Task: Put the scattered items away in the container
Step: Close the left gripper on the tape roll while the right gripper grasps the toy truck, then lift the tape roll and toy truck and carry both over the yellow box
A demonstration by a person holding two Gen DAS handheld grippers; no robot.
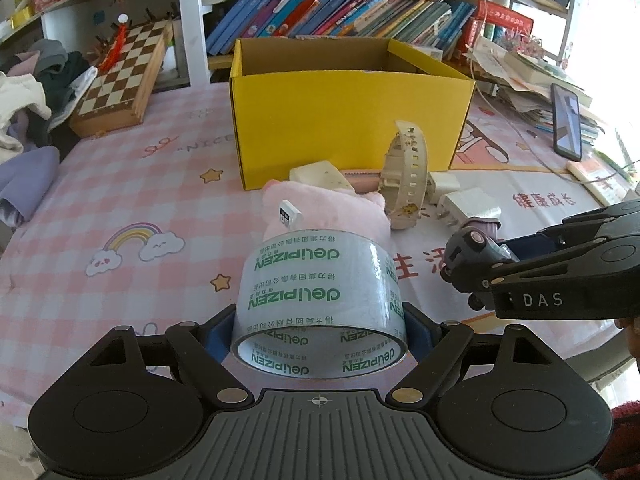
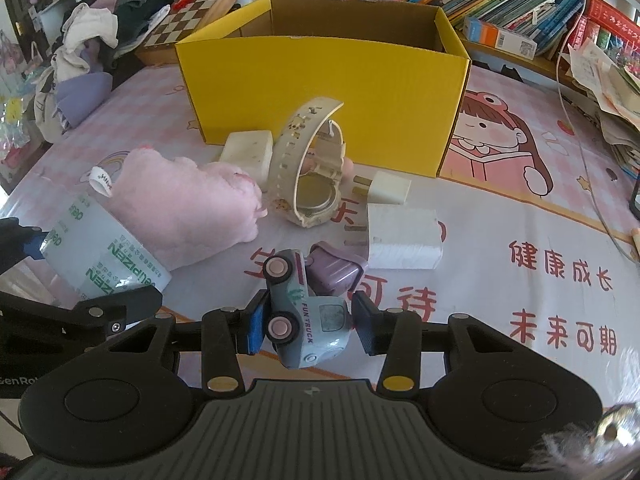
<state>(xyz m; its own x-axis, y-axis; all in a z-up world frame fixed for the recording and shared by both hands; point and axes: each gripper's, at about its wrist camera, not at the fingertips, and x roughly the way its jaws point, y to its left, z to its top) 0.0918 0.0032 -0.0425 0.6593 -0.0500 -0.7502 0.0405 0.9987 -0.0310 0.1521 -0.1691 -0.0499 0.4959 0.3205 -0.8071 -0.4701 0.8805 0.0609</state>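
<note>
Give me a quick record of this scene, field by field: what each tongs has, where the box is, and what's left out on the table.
left tongs: shut on tape roll
right tongs: toy truck between the pads, grip unclear
container: yellow box, open top, behind the items
on the table: pink plush, watch, white charger, small white plug, purple case
surface: pink printed tablecloth

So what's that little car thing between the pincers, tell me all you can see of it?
It is a small pale blue toy truck, plastic by its look, with pink wheels and "FUN TRUCK" printed on its side. It is tipped on its side, wheels facing left, front towards the camera. The right gripper holds it, beside a purple case.
</note>
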